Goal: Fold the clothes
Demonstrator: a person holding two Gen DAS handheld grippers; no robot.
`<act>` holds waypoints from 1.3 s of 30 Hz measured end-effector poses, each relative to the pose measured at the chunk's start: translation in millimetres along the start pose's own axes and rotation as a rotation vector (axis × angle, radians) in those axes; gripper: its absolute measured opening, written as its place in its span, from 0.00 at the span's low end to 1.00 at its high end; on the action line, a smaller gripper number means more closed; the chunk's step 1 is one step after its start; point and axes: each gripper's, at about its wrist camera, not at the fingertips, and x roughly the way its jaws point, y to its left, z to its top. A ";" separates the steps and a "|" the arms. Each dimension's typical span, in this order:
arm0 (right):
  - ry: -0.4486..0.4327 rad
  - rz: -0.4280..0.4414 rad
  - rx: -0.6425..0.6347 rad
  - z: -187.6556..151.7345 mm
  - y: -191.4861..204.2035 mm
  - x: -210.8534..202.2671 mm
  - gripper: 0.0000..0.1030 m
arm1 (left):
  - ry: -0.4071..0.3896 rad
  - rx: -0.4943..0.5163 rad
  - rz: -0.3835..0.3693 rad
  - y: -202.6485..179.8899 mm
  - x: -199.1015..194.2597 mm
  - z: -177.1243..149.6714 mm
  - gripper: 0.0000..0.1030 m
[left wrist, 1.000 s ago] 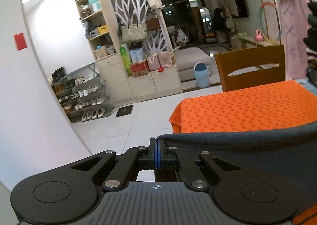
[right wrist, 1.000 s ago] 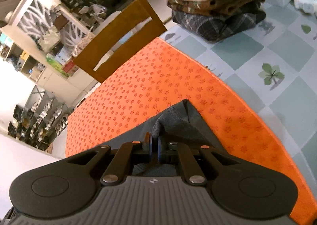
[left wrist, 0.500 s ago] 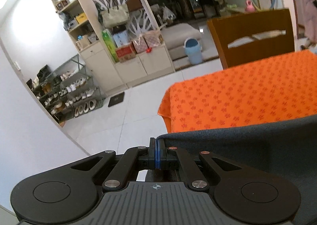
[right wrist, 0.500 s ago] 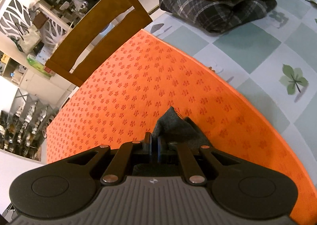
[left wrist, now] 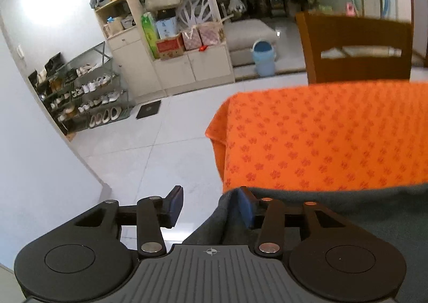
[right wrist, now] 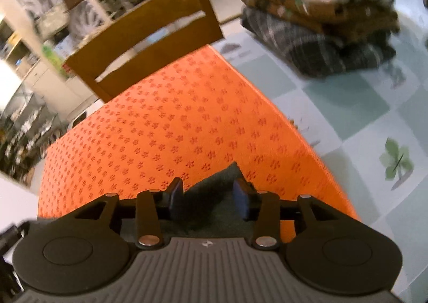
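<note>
A dark grey garment [left wrist: 347, 212] lies along the near edge of the orange flower-print cloth [left wrist: 321, 137] on the table. In the left wrist view its corner drapes over the right finger of my left gripper [left wrist: 211, 208], whose jaws are opening; the left finger stands clear over the floor. In the right wrist view another corner of the grey garment [right wrist: 214, 188] sits loose between the fingers of my right gripper [right wrist: 208, 200], whose jaws are opening too, and the pads no longer press it.
A wooden chair [left wrist: 355, 49] stands at the table's far side. Folded clothes are stacked [right wrist: 321, 22] on the green-and-white leaf-print tablecloth [right wrist: 374, 121] to the right. The orange cloth's corner [left wrist: 216, 137] hangs over a white tiled floor [left wrist: 149, 148]; a shoe rack [left wrist: 80, 94] and cabinets stand beyond.
Both grippers were shut on the grey garment's corners and have come down toward the table. Their jaws now stand apart, and the fabric has slackened.
</note>
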 end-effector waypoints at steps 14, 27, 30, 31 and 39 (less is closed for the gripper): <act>0.050 -0.040 -0.027 -56.9 -60.6 -60.9 0.47 | 0.026 -0.062 -0.307 -24.4 -121.4 -63.8 0.48; 0.081 0.099 0.243 -80.8 -78.7 -37.5 0.47 | 0.170 -0.205 -0.497 -67.9 -134.6 -115.2 0.42; 0.078 0.108 0.263 -83.0 -79.0 -30.7 0.47 | 0.188 -0.243 -0.531 -79.8 -124.5 -114.7 0.36; 0.070 0.113 0.268 -83.1 -78.7 -29.7 0.47 | 0.188 -0.246 -0.537 -83.5 -122.7 -115.0 0.34; 0.029 0.176 0.276 -73.1 -85.1 -33.3 0.05 | 0.110 -0.184 -0.506 -86.3 -135.6 -101.5 0.03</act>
